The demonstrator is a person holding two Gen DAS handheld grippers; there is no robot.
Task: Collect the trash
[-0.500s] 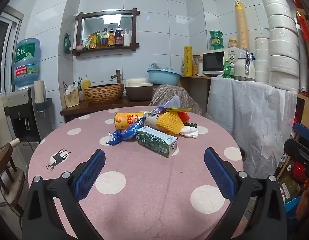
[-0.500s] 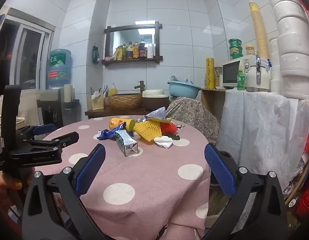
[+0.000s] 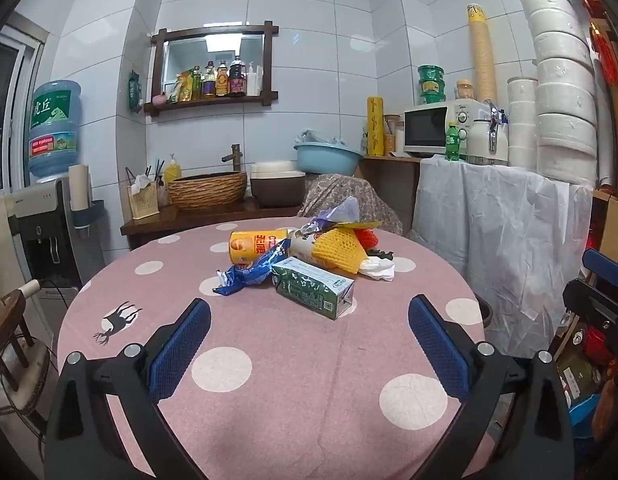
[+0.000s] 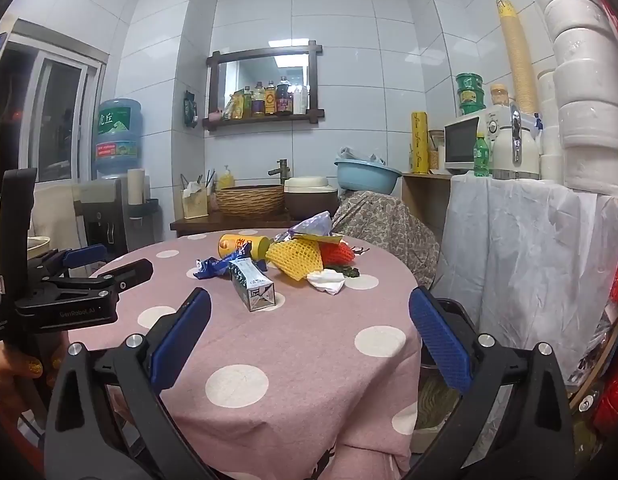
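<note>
Nearest, the left gripper [image 3: 309, 344] and right gripper [image 4: 309, 340] both hang spread wide and empty above bare pink polka-dot tablecloth [image 3: 293, 380], short of the trash. Further in, a green milk carton [image 3: 314, 287] lies at the pile's front, touching a blue wrapper [image 3: 251, 270], yellow foam net [image 3: 338, 249] and yellow can [image 3: 255, 245]; its lettering is unreadable. Beyond the table's far edge, the water jug [image 3: 53, 126] reads "虎丘".

"GenRobot.AI" on the left claw [image 4: 87, 261]; "虎丘" on the water jug [image 3: 54, 125]

A microwave [image 3: 427, 130] sits right of a blue basin [image 3: 327, 158].
</note>
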